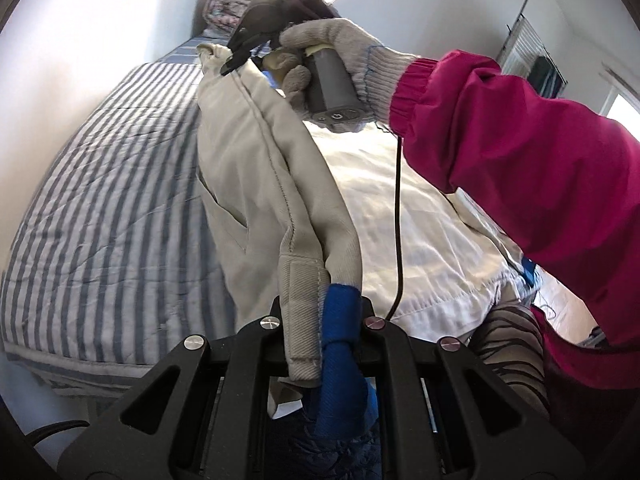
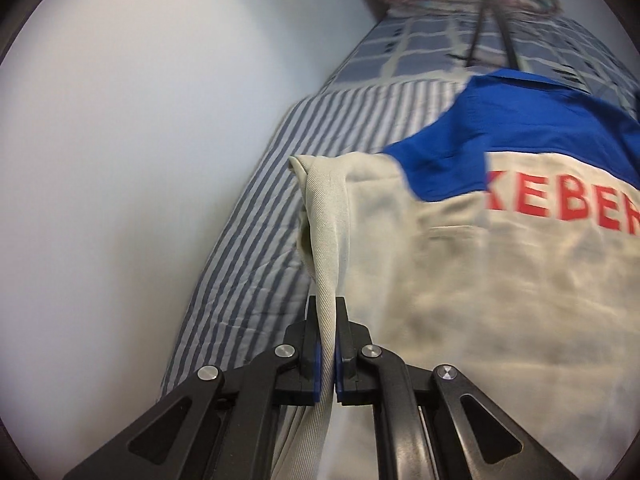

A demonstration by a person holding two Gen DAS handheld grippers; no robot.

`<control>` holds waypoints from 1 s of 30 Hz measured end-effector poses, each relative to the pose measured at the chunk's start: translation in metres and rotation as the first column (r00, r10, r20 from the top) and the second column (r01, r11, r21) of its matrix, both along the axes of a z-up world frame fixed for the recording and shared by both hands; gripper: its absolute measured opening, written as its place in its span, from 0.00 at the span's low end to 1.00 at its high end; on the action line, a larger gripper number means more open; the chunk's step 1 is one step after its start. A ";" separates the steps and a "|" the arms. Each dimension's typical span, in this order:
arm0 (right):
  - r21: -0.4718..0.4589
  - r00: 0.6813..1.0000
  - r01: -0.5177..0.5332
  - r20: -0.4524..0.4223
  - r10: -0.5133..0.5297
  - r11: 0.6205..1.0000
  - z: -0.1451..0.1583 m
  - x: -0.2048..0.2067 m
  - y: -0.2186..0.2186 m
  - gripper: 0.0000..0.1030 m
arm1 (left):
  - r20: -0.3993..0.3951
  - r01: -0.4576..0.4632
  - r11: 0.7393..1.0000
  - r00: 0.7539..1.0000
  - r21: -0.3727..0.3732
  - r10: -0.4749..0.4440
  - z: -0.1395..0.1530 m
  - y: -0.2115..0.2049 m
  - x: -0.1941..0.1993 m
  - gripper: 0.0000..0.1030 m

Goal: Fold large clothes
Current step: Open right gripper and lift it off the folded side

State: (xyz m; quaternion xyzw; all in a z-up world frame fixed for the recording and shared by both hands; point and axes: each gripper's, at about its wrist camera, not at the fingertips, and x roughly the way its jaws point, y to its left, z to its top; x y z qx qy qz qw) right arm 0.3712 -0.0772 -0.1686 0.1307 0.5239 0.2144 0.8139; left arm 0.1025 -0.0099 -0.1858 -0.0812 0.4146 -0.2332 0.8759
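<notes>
While both grippers pinch the same garment, the beige work jacket [image 2: 500,300] hangs partly lifted over the striped bed [image 1: 100,200], its body draped toward the near edge. Left gripper [image 1: 320,320]: jaws pressed on a thick cuff or hem band where beige twill meets a blue trim, cloth bunched between the pads. Right gripper [image 2: 328,344]: jaws closed on a narrow folded edge of the beige cloth; in the left wrist view it [image 1: 240,54] sits at the far end of that edge, held by a gloved hand [image 1: 332,52].

Handling, judged: twill looks medium-weight, soft, no stiffness of its own; it will sag between the two pinch points. Not slippery, not fragile. Doubled seams and the cuff band give the surest hold; single layers may creep out. The blue yoke [image 2: 520,128] with red lettering marks the back, a useful reference for squaring the fold.

Containers: none in view. Far end of the bed carries a patterned bundle [image 1: 224,12], contents indistinct.
</notes>
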 end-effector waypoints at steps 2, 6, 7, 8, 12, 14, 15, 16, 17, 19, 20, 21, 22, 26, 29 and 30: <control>0.019 1.000 0.028 0.006 -0.028 0.999 0.001 -0.001 -0.020 0.02 | 0.003 0.018 1.000 1.000 0.011 -0.018 0.001 -0.011 -0.001 0.08; 0.046 0.996 0.092 0.002 -0.092 0.995 -0.006 -0.009 -0.059 0.02 | -0.003 0.059 0.998 0.998 0.039 -0.058 -0.002 -0.029 -0.001 0.08; 0.052 0.994 0.108 -0.002 -0.108 0.993 -0.009 -0.010 -0.069 0.02 | -0.007 0.072 0.996 0.997 0.051 -0.072 -0.003 -0.034 -0.001 0.08; 0.055 0.993 0.117 -0.007 -0.117 0.992 -0.010 -0.010 -0.076 0.02 | -0.010 0.082 0.995 0.997 0.064 -0.082 -0.005 -0.038 -0.001 0.08; 0.069 0.987 0.159 -0.028 -0.157 0.985 -0.026 -0.015 -0.105 0.02 | -0.044 0.114 0.988 0.993 0.107 -0.110 -0.016 -0.057 0.002 0.08; 0.080 0.983 0.183 -0.050 -0.179 0.980 -0.038 -0.014 -0.116 0.02 | -0.058 0.129 0.983 0.991 0.130 -0.123 -0.021 -0.066 0.004 0.08; 0.094 0.979 0.198 -0.067 -0.192 0.976 -0.045 -0.013 -0.122 0.02 | -0.057 0.133 0.981 0.990 0.140 -0.126 -0.023 -0.069 0.004 0.08; 0.103 0.976 0.212 -0.082 -0.204 0.972 -0.052 -0.011 -0.127 0.02 | -0.057 0.140 0.978 0.990 0.154 -0.133 -0.025 -0.074 0.004 0.08; 0.103 0.973 0.220 -0.091 -0.211 0.970 -0.056 -0.012 -0.129 0.02 | -0.061 0.149 0.975 0.988 0.165 -0.141 -0.028 -0.078 0.005 0.08; 0.077 0.970 0.230 -0.103 -0.222 0.970 -0.066 -0.010 -0.134 0.13 | -0.072 0.165 0.969 0.986 0.183 -0.154 -0.033 -0.084 0.006 0.08; 0.042 0.967 0.238 -0.106 -0.232 0.970 -0.070 -0.010 -0.136 0.16 | -0.078 0.172 0.967 0.984 0.190 -0.159 -0.036 -0.086 0.006 0.08; 0.023 0.965 0.242 -0.105 -0.239 0.970 -0.070 -0.010 -0.138 0.21 | -0.086 0.178 0.964 0.983 0.196 -0.164 -0.039 -0.088 0.007 0.08; 0.015 0.964 0.248 -0.100 -0.245 0.969 -0.070 -0.009 -0.141 0.28 | -0.089 0.182 0.963 0.982 0.198 -0.167 -0.041 -0.090 0.007 0.08; 0.069 0.966 0.257 -0.050 -0.254 0.964 -0.055 -0.006 -0.156 0.47 | -0.097 0.192 0.960 0.980 0.205 -0.176 -0.045 -0.092 0.008 0.08; 0.091 0.969 0.245 -0.011 -0.246 0.965 -0.044 0.008 -0.158 0.61 | -0.089 0.200 0.954 0.979 0.222 -0.184 -0.047 -0.096 0.007 0.08; 0.089 0.969 0.248 -0.007 -0.248 0.965 -0.043 0.014 -0.157 0.61 | -0.087 0.201 0.953 0.979 0.225 -0.185 -0.047 -0.097 0.008 0.08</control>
